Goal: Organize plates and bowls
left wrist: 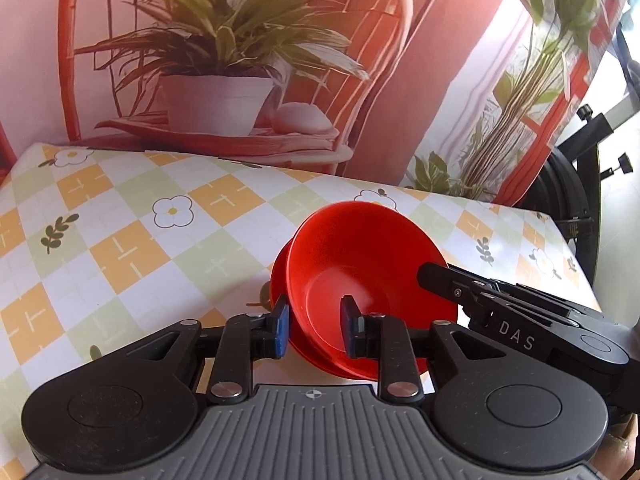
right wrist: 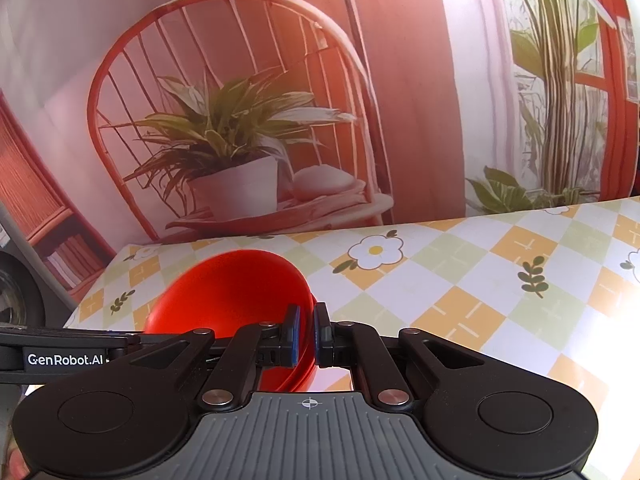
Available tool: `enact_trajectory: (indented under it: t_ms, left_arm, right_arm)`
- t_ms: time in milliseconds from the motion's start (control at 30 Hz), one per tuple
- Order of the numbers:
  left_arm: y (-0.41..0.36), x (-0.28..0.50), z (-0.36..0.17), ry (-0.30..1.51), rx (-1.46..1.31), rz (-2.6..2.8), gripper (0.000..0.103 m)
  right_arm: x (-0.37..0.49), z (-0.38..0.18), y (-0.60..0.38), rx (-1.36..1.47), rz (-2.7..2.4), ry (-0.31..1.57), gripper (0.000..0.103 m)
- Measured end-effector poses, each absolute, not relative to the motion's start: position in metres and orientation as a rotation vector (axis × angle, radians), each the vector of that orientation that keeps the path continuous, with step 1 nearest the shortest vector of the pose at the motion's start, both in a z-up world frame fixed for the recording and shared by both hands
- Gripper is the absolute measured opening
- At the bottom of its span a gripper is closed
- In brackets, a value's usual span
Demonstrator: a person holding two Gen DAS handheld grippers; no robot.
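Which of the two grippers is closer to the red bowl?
Right. The right gripper is clamped on the red bowl rim. The left gripper straddles the opposite rim of the bowl, its fingers apart and not closed on it.

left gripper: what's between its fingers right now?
In the left wrist view, the near rim of the red bowl sits between the left gripper's fingers, which straddle it without closing. A second red piece lies nested under it.

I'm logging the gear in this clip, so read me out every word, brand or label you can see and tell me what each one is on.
"DAS": on the right tongs, along the black arm beside the red bowl.
"GenRobot.AI": white letters on the left tongs' black body.
The tablecloth carries only flowers and leaves, no words. Nothing else is readable.
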State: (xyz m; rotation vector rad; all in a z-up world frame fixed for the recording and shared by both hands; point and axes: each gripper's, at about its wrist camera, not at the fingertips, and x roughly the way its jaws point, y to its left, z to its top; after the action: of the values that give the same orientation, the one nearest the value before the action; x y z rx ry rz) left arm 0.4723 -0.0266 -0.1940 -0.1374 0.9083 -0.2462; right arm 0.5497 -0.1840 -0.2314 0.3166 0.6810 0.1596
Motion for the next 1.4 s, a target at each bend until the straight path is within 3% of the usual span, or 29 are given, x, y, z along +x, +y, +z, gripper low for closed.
enact_trajectory:
  t_ms: [100, 867, 933, 1000, 1067, 1400]
  left_arm:
    - [-0.029, 0.473, -0.193, 0.914, -0.116, -0.253, 0.038]
    - [-0.004, 0.485, -0.214, 0.944, -0.333, -0.208, 0.037]
    - [-0.002, 0.485, -0.218, 0.945, -0.366, -0.21, 0.034]
    - [0.0, 0.486, -0.22, 0.947, -0.388, -0.209, 0.023]
    - [0.001, 0.486, -0.222, 0.948, -0.411, -0.213, 0.017]
    - [0.0, 0.479, -0.22, 0.932, -0.404, -0.218, 0.016]
  right_arm:
    - [0.549, -0.234, -0.186, 0.318, 0.151, 0.684, 0.006]
    - [0.553, -0.251, -0.186, 0.374, 0.148, 0.716, 0.01]
    - [0.553, -0.253, -0.185, 0.383, 0.15, 0.719, 0.011]
    - [0.553, -0.255, -0.185, 0.393, 0.15, 0.722, 0.011]
    - [0.553, -0.256, -0.185, 0.401, 0.15, 0.723, 0.011]
    - [0.547, -0.255, -0.189, 0.454, 0.134, 0.729, 0.01]
